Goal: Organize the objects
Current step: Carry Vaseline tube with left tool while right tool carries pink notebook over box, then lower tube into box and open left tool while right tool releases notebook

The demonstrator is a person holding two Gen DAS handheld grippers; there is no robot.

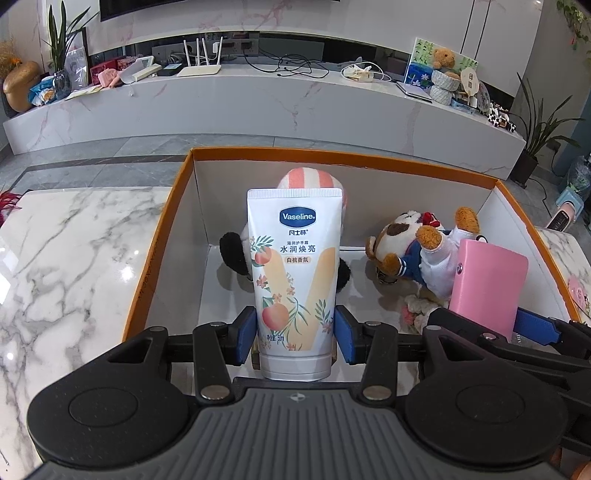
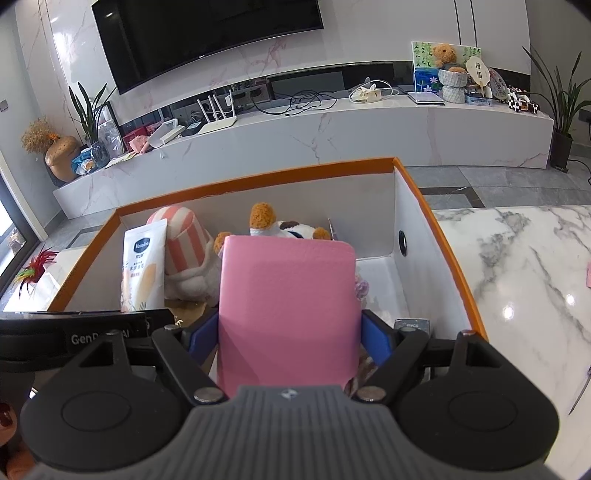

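Marble ran everywhere: the white, grey-veined table top (image 1: 66, 251) carried an open orange-rimmed cardboard box with white inner walls (image 1: 173, 206), and behind it stood a long marble media bench (image 2: 332, 133) under a dark wall television (image 2: 207, 33). I had my left gripper (image 1: 295, 332) pinching a white Vaseline hand-cream tube with a peach print (image 1: 293, 266), cap toward the camera, its blue pads pressed on the tube's lower sides above the box's near-left part. My right gripper (image 2: 290, 332) was clamped on a flat pink case (image 2: 288, 306), held over the near-right part. Already inside lay a plush with a pink-and-white striped hat (image 2: 184, 236) toward the far-left corner and a brown-and-white plush dog in navy clothes (image 1: 417, 247) toward the far wall. I judged this the placing step: both items hovered over the box, and the next move called for lowering each to a bare patch of floor before spreading the jaws. The tube hid most of the striped plush; the case screened the dog and the floor beneath; small things near the front wall were too obscured to name.
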